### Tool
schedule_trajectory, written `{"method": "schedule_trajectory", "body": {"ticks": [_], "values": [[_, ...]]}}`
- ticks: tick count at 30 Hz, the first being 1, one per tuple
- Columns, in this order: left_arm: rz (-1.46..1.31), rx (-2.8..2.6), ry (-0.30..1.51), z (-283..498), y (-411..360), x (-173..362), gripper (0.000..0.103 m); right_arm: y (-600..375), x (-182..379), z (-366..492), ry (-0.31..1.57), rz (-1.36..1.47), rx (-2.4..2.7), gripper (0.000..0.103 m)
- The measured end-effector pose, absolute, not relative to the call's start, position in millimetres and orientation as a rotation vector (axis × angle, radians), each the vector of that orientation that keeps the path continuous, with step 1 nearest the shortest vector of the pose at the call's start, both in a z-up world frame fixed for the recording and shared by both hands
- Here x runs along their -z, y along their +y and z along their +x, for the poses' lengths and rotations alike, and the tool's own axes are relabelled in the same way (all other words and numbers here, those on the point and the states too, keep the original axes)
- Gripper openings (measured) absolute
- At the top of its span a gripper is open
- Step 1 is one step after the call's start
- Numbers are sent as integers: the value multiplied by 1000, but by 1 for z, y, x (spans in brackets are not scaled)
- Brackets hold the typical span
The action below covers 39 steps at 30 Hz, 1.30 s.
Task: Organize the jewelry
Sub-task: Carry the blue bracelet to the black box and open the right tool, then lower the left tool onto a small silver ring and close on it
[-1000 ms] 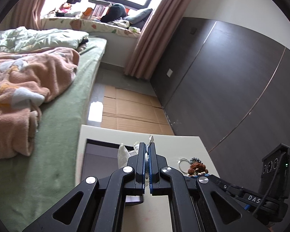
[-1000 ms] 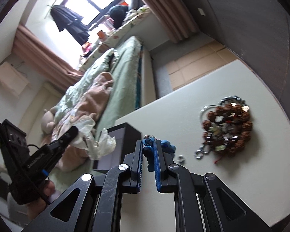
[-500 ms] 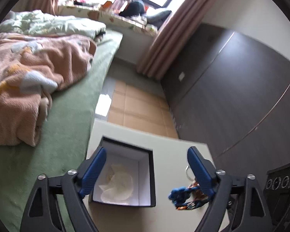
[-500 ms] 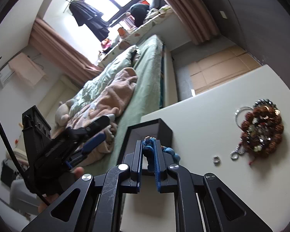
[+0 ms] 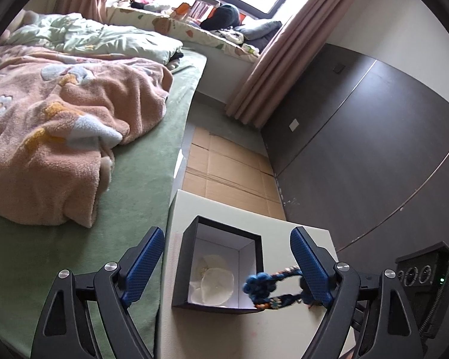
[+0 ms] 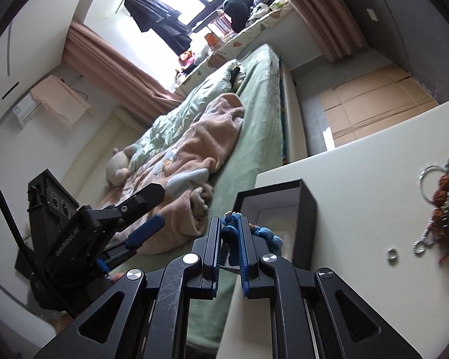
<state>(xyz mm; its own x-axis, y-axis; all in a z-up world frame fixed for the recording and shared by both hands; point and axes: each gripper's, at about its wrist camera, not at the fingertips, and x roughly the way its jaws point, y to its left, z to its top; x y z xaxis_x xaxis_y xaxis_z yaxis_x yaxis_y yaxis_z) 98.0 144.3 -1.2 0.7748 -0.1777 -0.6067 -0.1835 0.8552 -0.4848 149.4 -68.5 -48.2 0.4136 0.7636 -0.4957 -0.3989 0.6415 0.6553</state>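
Left tool newly wide; bracelet half-hidden.

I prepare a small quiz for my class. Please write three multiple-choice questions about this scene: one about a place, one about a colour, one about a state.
1. Where does the open black box stand?
A. on the white table, at its edge beside the bed
B. on the bed
C. on the floor

2. What colour is the knotted bracelet in the right gripper?
A. red
B. blue
C. white

3. How stand the jaws of the left gripper?
A. shut on the box
B. shut on a ring
C. wide open, holding nothing

Answers:
1 A: the box rests on the white table, next to the green bed.
2 B: the cord and knots between the pads are blue.
3 C: the blue pads stand far apart, one on each side of the box, touching nothing.
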Motion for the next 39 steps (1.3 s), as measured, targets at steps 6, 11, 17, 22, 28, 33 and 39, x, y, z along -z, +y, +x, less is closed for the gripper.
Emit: {"method": "schedule_trajectory", "body": {"ticks": [6,11,17,22,28,33,39], "values": [[-542,4,716,98,144,5,87,-47,70,163,982,474,-755,55],[-526,22,739,99,138,8,87,-67,68,163,972,479,-681,58],[-487,46,753,101,121,8,87,-89,56,151,931,439,-640,73],[-437,61,759,103,103,8,87,-113,48,143,920,426,-603,73],[-403,71,712,100,79,2,87,-148,36,137,894,428,-510,90],[-362,96,687,103,53,0,87,-179,39,139,912,458,-429,99],[-349,133,689,109,23,5,100,-217,38,140,911,494,-336,103]]}}
